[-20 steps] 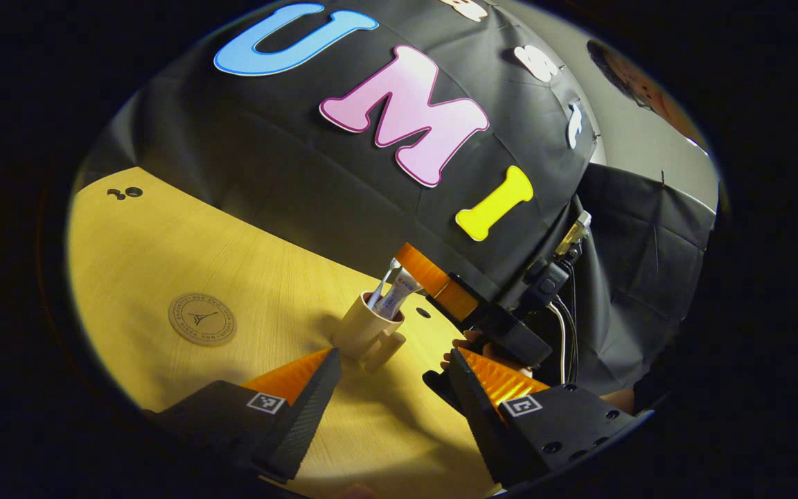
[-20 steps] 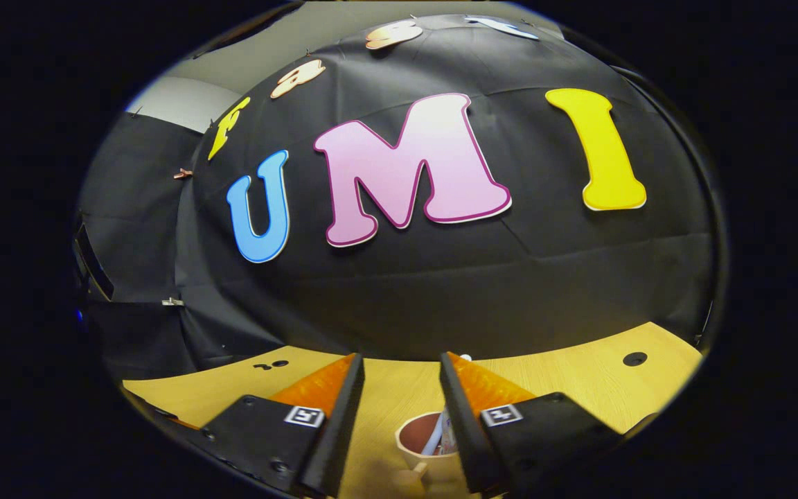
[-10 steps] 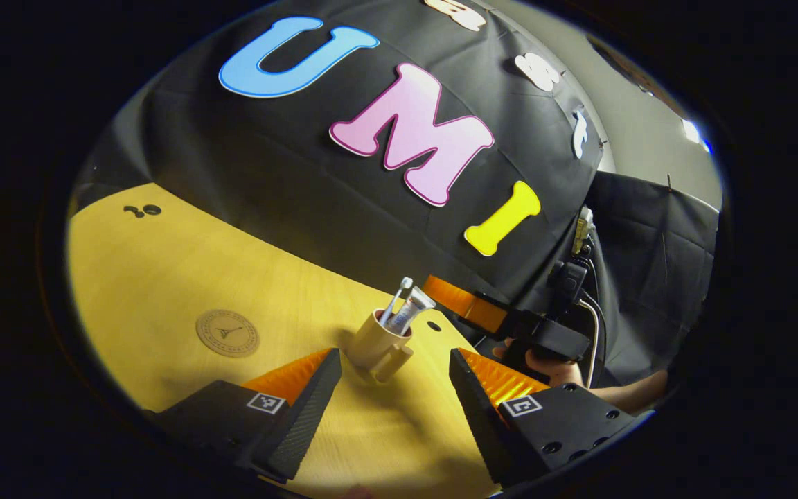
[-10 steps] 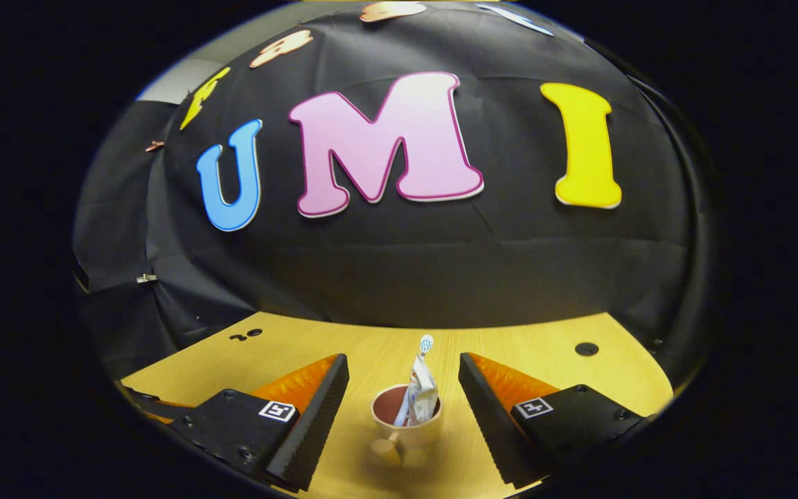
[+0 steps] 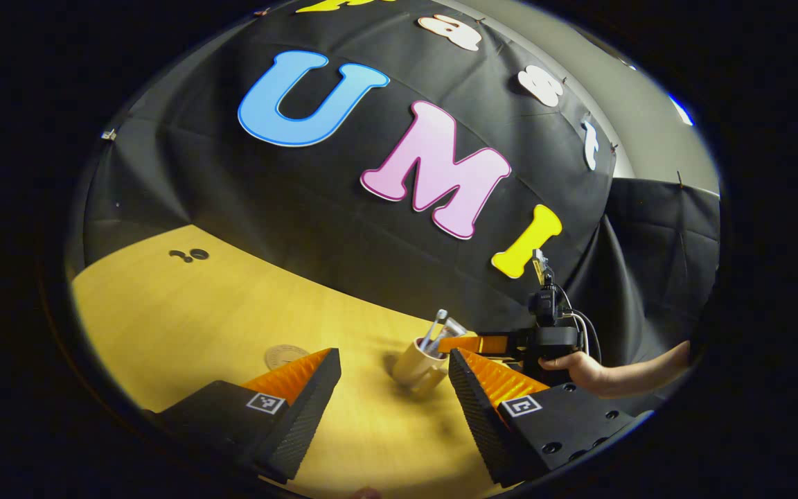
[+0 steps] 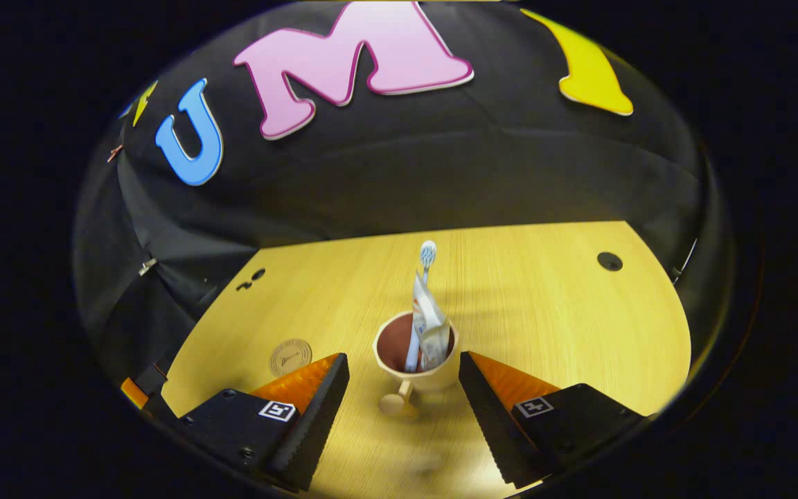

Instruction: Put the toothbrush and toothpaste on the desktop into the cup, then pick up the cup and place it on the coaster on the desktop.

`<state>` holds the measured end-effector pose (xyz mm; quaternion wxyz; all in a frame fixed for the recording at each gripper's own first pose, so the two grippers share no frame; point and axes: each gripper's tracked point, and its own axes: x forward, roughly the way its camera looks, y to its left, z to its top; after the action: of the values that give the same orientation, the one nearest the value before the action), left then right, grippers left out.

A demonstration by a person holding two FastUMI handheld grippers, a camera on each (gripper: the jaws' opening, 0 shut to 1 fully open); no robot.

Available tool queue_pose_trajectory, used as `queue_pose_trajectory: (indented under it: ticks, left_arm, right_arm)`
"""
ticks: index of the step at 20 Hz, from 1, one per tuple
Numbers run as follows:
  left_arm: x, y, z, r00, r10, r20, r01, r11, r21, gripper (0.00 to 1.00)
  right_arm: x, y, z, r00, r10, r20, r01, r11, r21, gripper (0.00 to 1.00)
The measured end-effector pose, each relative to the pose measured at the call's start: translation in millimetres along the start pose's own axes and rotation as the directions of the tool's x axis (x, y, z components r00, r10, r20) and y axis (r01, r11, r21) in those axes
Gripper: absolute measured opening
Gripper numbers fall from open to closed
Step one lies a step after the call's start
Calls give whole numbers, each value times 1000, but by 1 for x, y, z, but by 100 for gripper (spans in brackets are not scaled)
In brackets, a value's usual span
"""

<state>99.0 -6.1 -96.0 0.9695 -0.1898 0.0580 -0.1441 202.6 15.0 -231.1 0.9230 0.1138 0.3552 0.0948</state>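
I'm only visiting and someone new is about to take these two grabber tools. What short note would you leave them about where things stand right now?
Left gripper: open, holding nothing, low over the desktop.
Right gripper: open, holding nothing, its fingers either side of the cup but apart from it.
The cup stands upright on the desktop, handle toward the right gripper.
Done: toothbrush and toothpaste stand in the cup.
Left: grasp the cup, lift it, and set it on the round coaster, which lies bare on the desktop beside the cup.
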Motion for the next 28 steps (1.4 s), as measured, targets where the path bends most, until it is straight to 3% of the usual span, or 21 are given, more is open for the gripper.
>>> queue_pose_trajectory:
  ticks: [5, 9, 16, 21, 22, 23, 24, 28]
  left_arm:
    - [-33, 40, 11, 994, 103, 21, -104, 994, 30, 98]
    - [-56, 59, 3, 988, 153, 1, -153, 988, -3, 98]
    - [-74, 75, -27, 974, 218, -70, -219, 976, -10, 98]
    - [-72, 71, -39, 971, 214, -106, -217, 976, -18, 98]
    - [-71, 70, -40, 971, 211, -111, -214, 977, -20, 98]
    - [-70, 68, -42, 972, 205, -117, -209, 978, -21, 98]
    - [-70, 66, -43, 972, 202, -121, -206, 978, -21, 98]
    - [-68, 62, -50, 971, 192, -140, -197, 980, -21, 98]
  right_arm:
    - [20, 1, -32, 984, 8, -177, 10, 995, 103, 98]
    - [39, 3, -49, 951, 20, -309, 52, 974, 221, 98]
    - [59, -6, -70, 897, -49, -439, 100, 991, 94, 98]
    - [66, -5, -82, 875, -62, -481, 109, 992, 69, 94]
    - [66, -2, -83, 871, -52, -488, 106, 991, 83, 76]
    - [65, 0, -81, 869, -46, -492, 107, 989, 98, 76]
    - [65, -2, -81, 867, -49, -496, 111, 989, 97, 71]
    - [64, -3, -81, 860, -63, -506, 123, 989, 86, 72]
